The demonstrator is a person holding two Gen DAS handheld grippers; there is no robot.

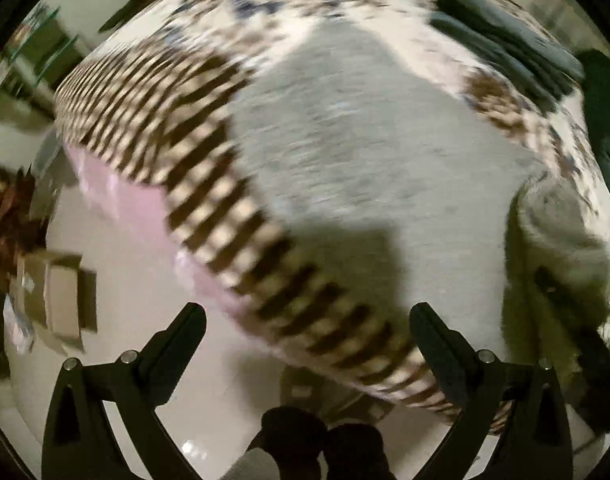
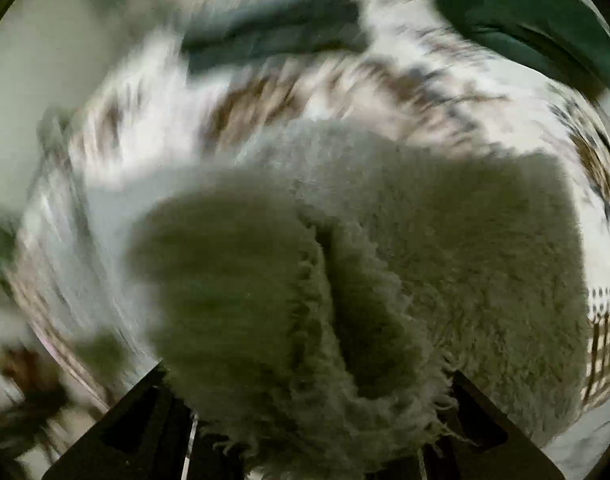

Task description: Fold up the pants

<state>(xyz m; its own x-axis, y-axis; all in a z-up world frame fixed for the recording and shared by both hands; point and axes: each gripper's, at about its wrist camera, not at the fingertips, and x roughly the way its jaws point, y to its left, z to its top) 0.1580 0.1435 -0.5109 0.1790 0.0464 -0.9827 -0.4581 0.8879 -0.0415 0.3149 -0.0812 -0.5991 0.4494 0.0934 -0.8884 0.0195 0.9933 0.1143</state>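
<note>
Light grey pants (image 1: 357, 160) lie spread on a patterned cloth with a brown striped border (image 1: 209, 184). My left gripper (image 1: 307, 328) is open and empty, hovering over the near edge of the cloth. In the right wrist view the fuzzy grey fabric of the pants (image 2: 345, 280) bunches up close between the fingers (image 2: 145, 400) of my right gripper (image 2: 305, 408), which is shut on it; the fingertips are hidden by the fabric. At the right edge of the left view a lifted part of the pants (image 1: 545, 264) hangs with a dark gripper part (image 1: 561, 300) on it.
Dark green folded garments (image 1: 501, 36) lie at the far side of the cloth; they also show in the right wrist view (image 2: 273, 36) (image 2: 525, 12). Cardboard boxes (image 1: 61, 296) stand on the pale floor to the left. Dark shoes (image 1: 317, 440) show below.
</note>
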